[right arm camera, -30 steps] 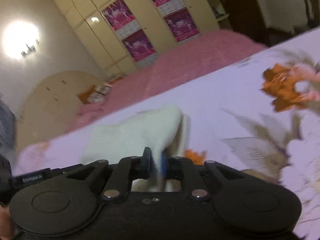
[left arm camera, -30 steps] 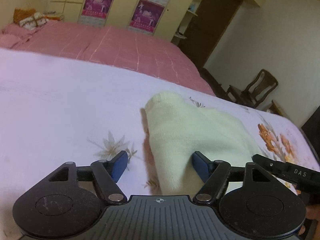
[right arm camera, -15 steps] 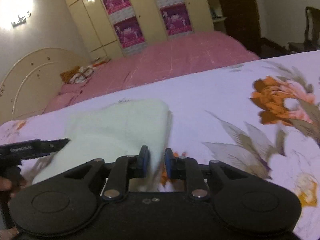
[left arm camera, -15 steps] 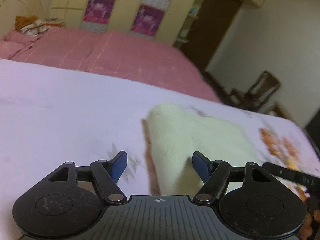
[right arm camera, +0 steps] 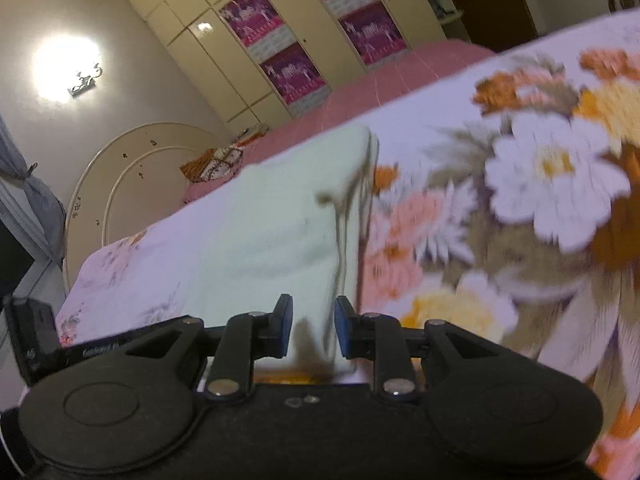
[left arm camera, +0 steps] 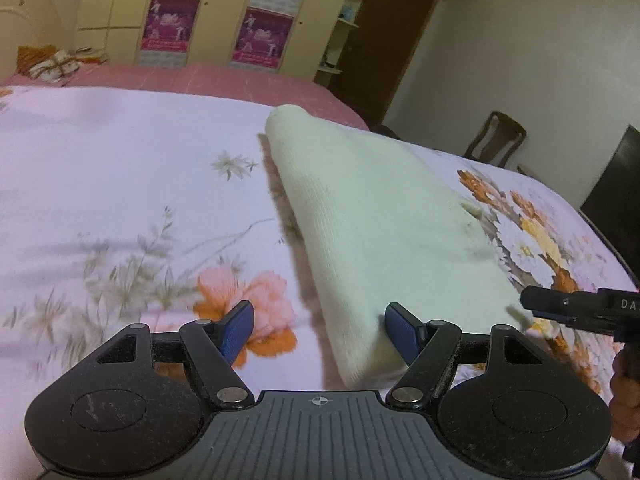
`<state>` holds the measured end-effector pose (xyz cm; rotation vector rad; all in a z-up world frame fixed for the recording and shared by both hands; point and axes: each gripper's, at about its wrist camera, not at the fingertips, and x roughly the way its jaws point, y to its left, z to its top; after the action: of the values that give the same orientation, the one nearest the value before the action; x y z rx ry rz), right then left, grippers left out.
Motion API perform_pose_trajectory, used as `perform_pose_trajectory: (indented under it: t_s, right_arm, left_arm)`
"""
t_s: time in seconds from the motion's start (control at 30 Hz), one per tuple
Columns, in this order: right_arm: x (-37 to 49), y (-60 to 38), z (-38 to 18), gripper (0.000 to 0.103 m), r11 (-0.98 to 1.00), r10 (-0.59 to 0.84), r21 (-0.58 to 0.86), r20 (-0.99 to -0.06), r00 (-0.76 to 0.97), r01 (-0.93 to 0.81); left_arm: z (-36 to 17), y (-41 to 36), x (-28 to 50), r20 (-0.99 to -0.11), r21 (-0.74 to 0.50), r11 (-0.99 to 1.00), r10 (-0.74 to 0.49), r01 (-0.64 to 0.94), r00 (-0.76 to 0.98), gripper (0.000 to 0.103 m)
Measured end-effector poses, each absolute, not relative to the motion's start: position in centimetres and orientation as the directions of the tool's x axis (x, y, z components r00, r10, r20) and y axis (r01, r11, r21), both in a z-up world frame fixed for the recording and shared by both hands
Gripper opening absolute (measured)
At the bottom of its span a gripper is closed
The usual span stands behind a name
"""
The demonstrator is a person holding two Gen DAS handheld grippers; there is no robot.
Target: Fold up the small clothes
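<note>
left tongs (left arm camera: 318, 328): open wide, holding nothing; near left edge of the cloth sits between the blue pads, right pad (left arm camera: 402, 332) close to or touching the fabric, can't tell which
right tongs (right arm camera: 313, 326): partly open, narrow gap; the cloth's near right corner lies in the gap, not clamped as far as I can see
cloth (left arm camera: 376, 220): pale cream knit, centre of left-wrist frame, lying flat on the floral bedsheet (left arm camera: 120, 184); in the right-wrist view (right arm camera: 280, 220) it fills centre-left, doubled layers show along its right edge
other gear: right tool's arm pokes in at lower right of left-wrist frame
background: pink bed (left arm camera: 200, 78) and wardrobe with posters (left arm camera: 172, 24) across the top
done: at least one fold looks in; a compact stacked shape
left: probably one more fold or a final tidy; both tongs sit at the near edge, so judging a re-grip is next
risk: layers may slip apart if only the top one gets pinched
</note>
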<state>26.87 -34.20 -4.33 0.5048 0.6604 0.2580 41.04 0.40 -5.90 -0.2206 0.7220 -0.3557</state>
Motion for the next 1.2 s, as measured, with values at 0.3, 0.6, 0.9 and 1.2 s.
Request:
perform_pose_trajectory:
  t_s: [0.3,0.6,0.9,1.2]
  right_arm:
    - [28.3,-32.5,-4.1,0.004,0.906,0.311,0.421,-0.587,0.747,-0.047]
    - [27.3,-34.0,-4.5,0.011,0.918,0.273,0.396,-0.636,0.721,0.002]
    - [30.3,-31.5,-1.2,0.018,0.953,0.235,0.286,-0.511,0.827,-0.094]
    - [35.0,-30.2,-2.1,0.016,0.972,0.202,0.210,-0.515,0.833,-0.106]
  left_arm:
    - [-4.9,-0.2,40.4,-0.602,-0.360,0.905,-0.411,0.227,0.684,0.072]
    - [-4.2,-0.3,39.0,-0.609,-0.276,0.933,-0.354,0.229,0.710,0.065]
    - [-2.4,-1.2,42.8,-0.540,-0.280,0.934,-0.345,0.222,0.768,0.065]
    - [-5.6,-1.4,48.9,-0.629,-0.326,0.934,-0.331,0.149,0.703,0.065]
